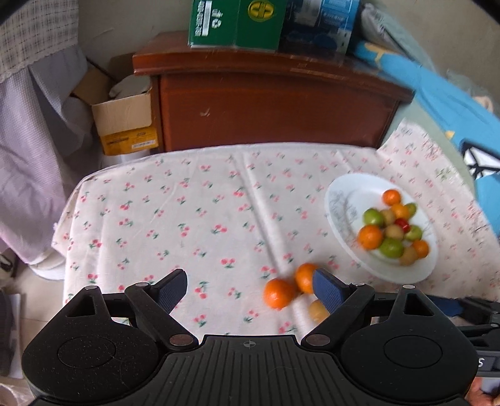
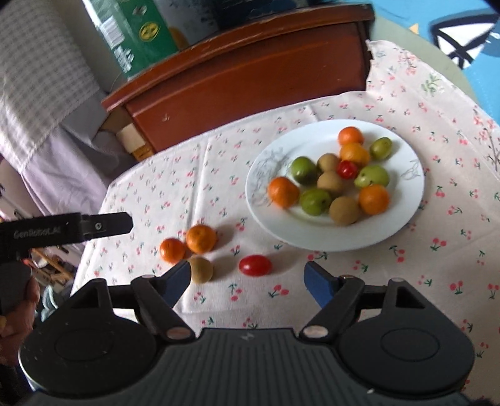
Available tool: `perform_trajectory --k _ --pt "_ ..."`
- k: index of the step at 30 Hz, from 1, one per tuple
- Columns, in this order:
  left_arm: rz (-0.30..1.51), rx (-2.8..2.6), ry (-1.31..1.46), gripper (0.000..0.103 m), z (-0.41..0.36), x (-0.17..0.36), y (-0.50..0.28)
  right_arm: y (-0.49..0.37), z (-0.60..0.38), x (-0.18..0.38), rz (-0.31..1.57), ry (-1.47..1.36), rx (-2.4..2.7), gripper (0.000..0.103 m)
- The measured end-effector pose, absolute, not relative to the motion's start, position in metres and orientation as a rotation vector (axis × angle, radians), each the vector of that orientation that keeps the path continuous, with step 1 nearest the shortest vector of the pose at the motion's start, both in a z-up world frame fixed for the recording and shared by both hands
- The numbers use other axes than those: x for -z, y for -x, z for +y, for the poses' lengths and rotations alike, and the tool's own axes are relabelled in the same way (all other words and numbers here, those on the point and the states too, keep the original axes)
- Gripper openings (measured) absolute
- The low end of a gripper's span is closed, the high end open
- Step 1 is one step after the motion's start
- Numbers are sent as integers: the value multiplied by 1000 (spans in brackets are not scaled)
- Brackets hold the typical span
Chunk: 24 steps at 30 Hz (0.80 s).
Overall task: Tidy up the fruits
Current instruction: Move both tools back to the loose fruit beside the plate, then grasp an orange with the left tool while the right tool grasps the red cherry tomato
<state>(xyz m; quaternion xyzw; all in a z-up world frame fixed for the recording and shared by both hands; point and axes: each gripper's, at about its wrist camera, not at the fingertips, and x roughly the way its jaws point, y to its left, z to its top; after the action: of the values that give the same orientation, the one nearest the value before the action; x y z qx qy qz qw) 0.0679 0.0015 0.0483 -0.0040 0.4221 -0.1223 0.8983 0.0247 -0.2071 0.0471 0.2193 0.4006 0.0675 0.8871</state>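
A white plate (image 2: 403, 215) on the cherry-print cloth holds several oranges, green fruits, brown fruits and one red tomato; it also shows in the left wrist view (image 1: 343, 193). Loose on the cloth lie two oranges (image 2: 201, 239) (image 2: 172, 250), a brown fruit (image 2: 203, 269) and a red tomato (image 2: 255, 265). My right gripper (image 2: 247, 279) is open and empty, just short of the tomato. My left gripper (image 1: 250, 289) is open and empty; the two oranges (image 1: 279, 293) (image 1: 305, 277) lie by its right finger, which partly hides the brown fruit (image 1: 317, 310).
A brown wooden cabinet (image 1: 268, 103) stands behind the table with a green box (image 1: 234, 23) on top. A cardboard box (image 1: 125, 125) sits left of it. Blue fabric (image 1: 453, 103) lies at the right. The left gripper's body (image 2: 65, 229) shows in the right wrist view.
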Motion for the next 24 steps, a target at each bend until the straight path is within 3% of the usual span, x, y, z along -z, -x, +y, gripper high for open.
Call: perform_trajectory --k 5,15,18,24 --pt "899 256 -1 89 2 -38 -71 -26 -197 -39 837 -412 -132 78" --pt "897 281 -7 86 -4 -21 -73 -35 -191 -30 820 -407 -140 56" --pt "890 303 9 81 -6 -19 -75 -38 -189 -27 816 -395 -130 54" --pt "903 338 1 70 -17 -7 -76 -43 -188 -20 830 -390 -121 37"
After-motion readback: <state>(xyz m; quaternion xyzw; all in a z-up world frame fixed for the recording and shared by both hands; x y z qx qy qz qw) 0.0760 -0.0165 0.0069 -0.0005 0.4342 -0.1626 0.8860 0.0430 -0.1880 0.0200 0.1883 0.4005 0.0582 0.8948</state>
